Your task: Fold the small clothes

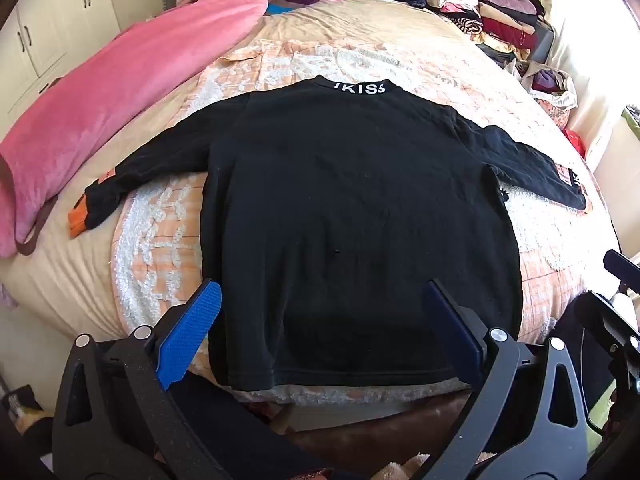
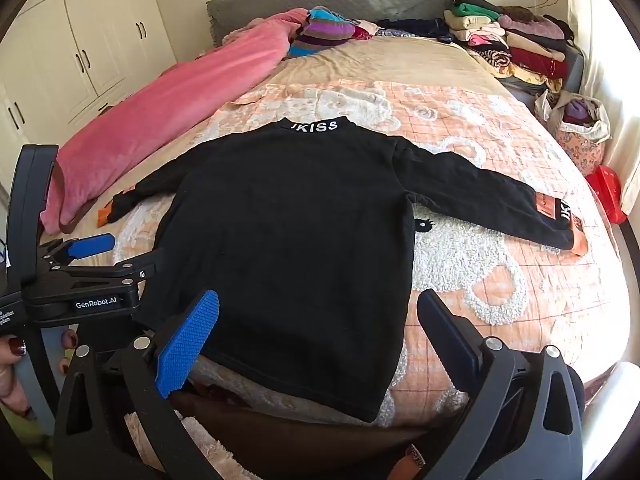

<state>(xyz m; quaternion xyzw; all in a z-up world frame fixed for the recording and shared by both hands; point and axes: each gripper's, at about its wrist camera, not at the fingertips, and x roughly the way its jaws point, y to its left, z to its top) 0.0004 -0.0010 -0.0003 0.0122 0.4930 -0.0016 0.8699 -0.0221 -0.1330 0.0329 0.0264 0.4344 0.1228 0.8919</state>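
With both grippers' fingers spread wide over the black sweater [image 1: 352,208] near hem, a shallow pinch could drag the bedspread [image 2: 480,272] along.

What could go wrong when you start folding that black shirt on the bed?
The black shirt hangs a little over the bed edge, so a tug might slide it off. Its left sleeve lies right beside the pink blanket, which might get snagged. Both the left hand-held gripper and the right hand-held gripper are open and hold nothing yet, so a pinch might grab the bedspread too.
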